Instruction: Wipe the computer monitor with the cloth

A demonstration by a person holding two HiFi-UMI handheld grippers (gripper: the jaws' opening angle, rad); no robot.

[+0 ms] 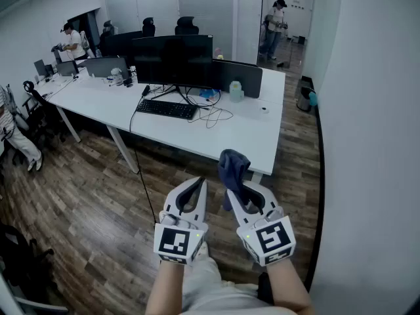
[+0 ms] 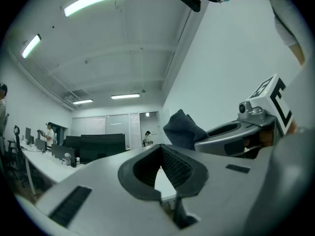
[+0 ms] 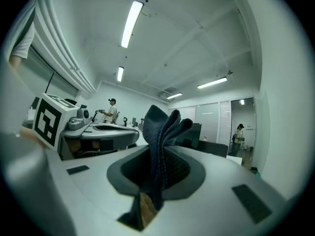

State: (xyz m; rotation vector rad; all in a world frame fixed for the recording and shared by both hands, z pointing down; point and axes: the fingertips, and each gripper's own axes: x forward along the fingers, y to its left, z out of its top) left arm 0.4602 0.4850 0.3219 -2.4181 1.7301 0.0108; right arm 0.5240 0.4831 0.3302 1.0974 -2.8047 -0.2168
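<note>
Before the tabletop [image 1: 252,136], the right tongs [image 1: 241,193] pinch the cloth [image 1: 232,166], hiding their tips; the left tongs [image 1: 195,188] sit closed, empty.

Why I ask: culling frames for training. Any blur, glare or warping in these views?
Head view: evenly lit and sharp, no glare on the dark monitor, desk edges bowed by the wide lens. Left gripper view: fisheye circle with black corners, ceiling lights blown out. Right gripper view: same fisheye, cloth fairly crisp in the jaws, foreground soft.

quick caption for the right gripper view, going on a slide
Right gripper shut on a bunched dark blue cloth, left gripper alongside, a dark monitor in the office beyond.
</note>
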